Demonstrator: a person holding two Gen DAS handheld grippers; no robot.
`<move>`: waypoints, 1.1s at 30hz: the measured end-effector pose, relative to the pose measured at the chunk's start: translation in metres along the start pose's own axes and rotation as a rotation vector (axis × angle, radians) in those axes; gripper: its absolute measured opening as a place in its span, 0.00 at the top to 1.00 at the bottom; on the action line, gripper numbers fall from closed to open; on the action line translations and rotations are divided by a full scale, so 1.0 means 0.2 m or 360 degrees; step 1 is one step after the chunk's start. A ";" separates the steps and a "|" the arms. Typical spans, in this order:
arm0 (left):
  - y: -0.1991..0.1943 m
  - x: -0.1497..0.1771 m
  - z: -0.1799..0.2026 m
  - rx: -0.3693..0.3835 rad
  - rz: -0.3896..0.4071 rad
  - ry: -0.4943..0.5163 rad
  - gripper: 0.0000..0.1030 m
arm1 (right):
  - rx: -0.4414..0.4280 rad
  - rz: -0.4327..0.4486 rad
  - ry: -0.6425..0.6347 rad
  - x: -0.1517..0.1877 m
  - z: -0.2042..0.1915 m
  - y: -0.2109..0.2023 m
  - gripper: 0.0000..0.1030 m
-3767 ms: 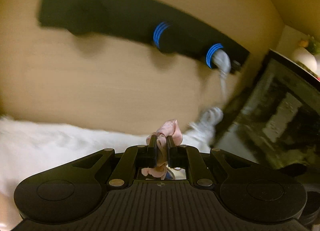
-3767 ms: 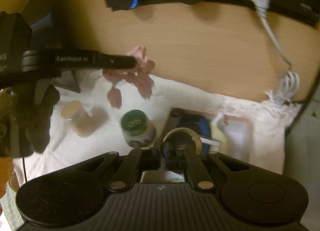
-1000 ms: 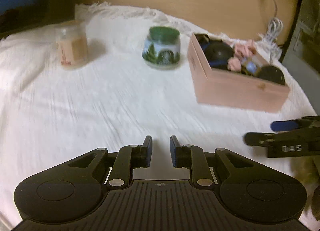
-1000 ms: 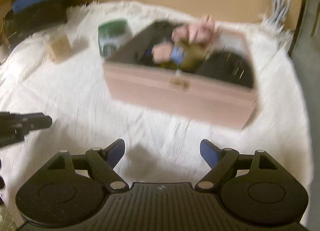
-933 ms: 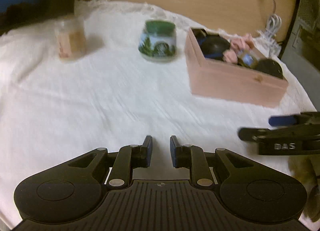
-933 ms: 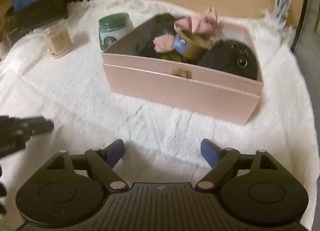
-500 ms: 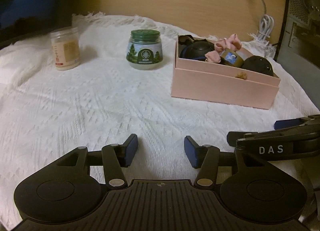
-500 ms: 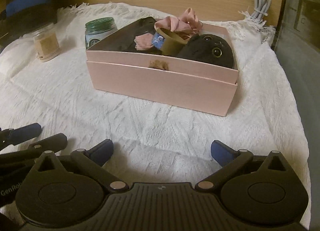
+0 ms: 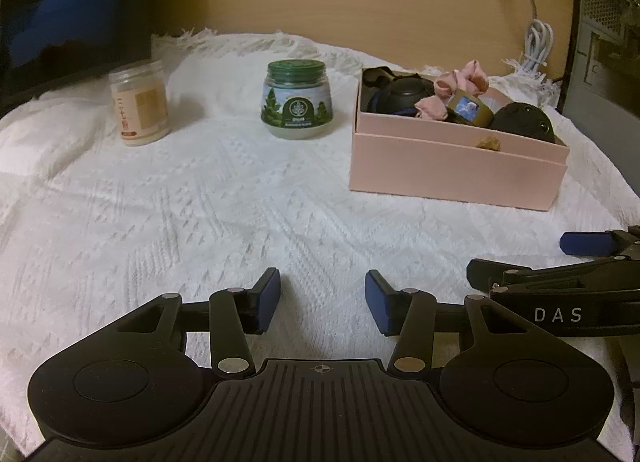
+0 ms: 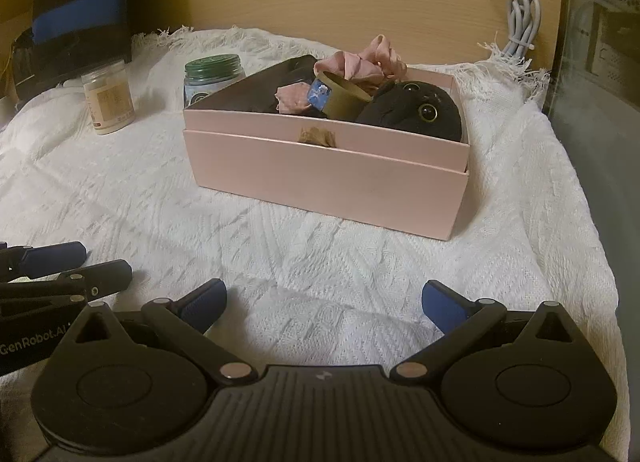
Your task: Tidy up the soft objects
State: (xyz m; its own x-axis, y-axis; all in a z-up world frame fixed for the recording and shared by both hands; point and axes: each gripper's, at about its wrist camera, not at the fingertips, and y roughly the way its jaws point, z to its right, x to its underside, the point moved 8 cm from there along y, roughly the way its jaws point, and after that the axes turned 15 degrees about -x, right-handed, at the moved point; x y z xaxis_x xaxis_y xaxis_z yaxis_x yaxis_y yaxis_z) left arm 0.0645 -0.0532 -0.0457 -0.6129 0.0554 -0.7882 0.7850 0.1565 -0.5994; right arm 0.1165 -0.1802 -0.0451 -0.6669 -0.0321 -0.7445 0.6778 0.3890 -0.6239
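Both claws now hang low over the white cloth [image 9: 200, 198] on the tabletop, and both are empty. The left claw [image 9: 323, 300], which was pinched on a pink fabric piece a few seconds ago and nearly closed a second ago, now stands at a moderate gap with nothing between its blue pads. The right claw [image 10: 324, 304] is spread wide, wider than a second ago, and also holds nothing. Each shows at the edge of the other's view, so they sit side by side, near each other but apart.

The pink fabric pieces [image 10: 360, 62] that the left claw carried now lie in the pink box [image 10: 328, 182], which stands ahead of the right claw and ahead and to the right of the left claw, well clear of both. In the box with them are a black plush toy [image 10: 416, 112] with a round eye, an olive-coloured roll with a blue label [image 10: 340, 98] and another dark rounded item [image 9: 400, 96] toward the far left corner. A small tan scrap [image 10: 318, 137] sits at the front lip of the box.

Ahead of the left claw, left of the box, a green-lidded jar [image 9: 297, 100] and a pale jar [image 9: 138, 102] stand upright on the cloth; these look rigid and probably do not belong in the box.

No soft item lies loose on the cloth in either view, so the sorting looks finished or very nearly so, with both claws drawn back from the box.
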 end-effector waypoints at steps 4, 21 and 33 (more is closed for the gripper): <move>0.00 0.00 0.00 -0.0002 0.0004 0.0003 0.49 | 0.0000 0.0001 0.0001 0.00 0.00 0.00 0.00; 0.00 0.00 -0.01 -0.0001 0.0011 0.0010 0.49 | 0.0000 0.0000 0.0000 0.00 0.00 0.00 0.00; 0.00 0.00 0.00 -0.0002 0.0011 0.0008 0.49 | 0.0000 0.0000 0.0000 0.00 0.00 0.00 0.00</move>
State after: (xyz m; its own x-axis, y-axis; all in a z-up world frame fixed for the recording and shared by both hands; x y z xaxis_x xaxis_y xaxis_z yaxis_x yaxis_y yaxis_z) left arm 0.0644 -0.0522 -0.0458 -0.6078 0.0617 -0.7917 0.7892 0.1576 -0.5936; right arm 0.1165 -0.1801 -0.0450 -0.6670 -0.0321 -0.7443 0.6776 0.3891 -0.6241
